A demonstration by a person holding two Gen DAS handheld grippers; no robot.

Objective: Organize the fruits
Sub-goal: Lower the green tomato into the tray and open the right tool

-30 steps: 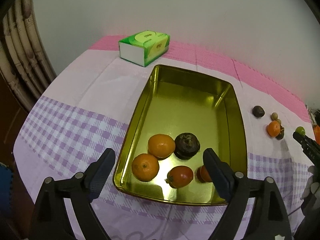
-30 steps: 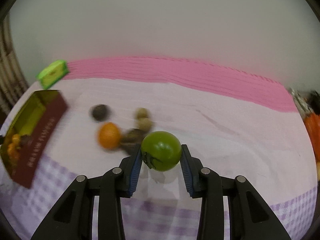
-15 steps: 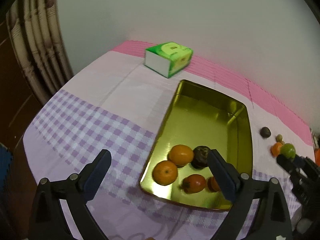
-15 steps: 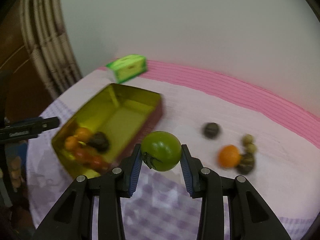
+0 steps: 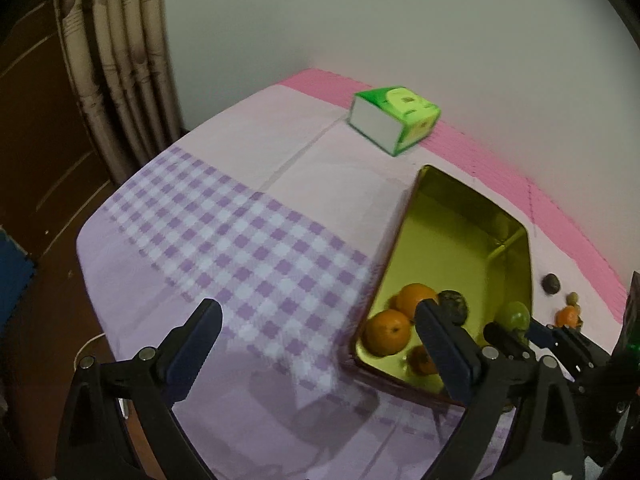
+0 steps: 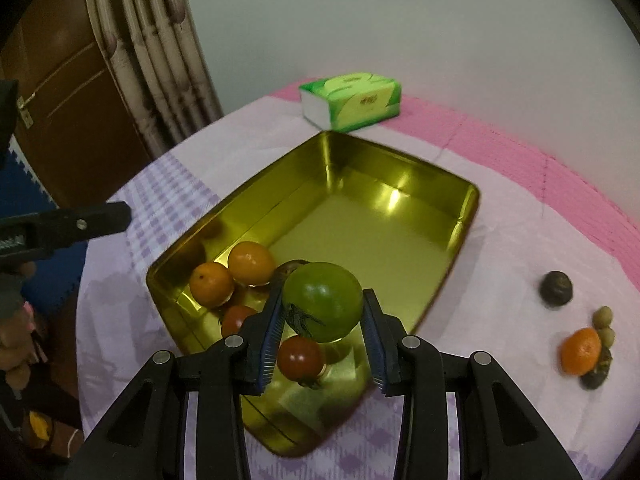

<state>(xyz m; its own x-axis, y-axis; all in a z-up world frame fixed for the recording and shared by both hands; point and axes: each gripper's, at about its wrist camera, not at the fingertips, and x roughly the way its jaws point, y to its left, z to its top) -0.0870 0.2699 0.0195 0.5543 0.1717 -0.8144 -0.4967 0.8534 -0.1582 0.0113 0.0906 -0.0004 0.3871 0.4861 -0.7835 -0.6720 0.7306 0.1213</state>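
Note:
My right gripper (image 6: pixel 322 342) is shut on a green tomato (image 6: pixel 322 300) and holds it above the near end of the gold tin tray (image 6: pixel 466 216). In the tray lie two oranges (image 6: pixel 211 283), two red tomatoes (image 6: pixel 300 357) and a dark fruit, mostly hidden behind the green tomato. My left gripper (image 5: pixel 320 346) is open and empty over the checked cloth, left of the tray (image 5: pixel 396 232). The green tomato (image 5: pixel 513 315) also shows in the left wrist view, over the tray's right side.
A green tissue box (image 6: pixel 352 100) stands behind the tray. On the cloth to the right lie a dark fruit (image 6: pixel 556 288), an orange (image 6: pixel 581 351) and small brownish fruits (image 6: pixel 603 316). A curtain and a brown door are at the left; the table edge runs close by.
My right gripper has carried the green tomato left, from the loose fruits to above the tray. My left gripper has pulled back and to the left, away from the tray.

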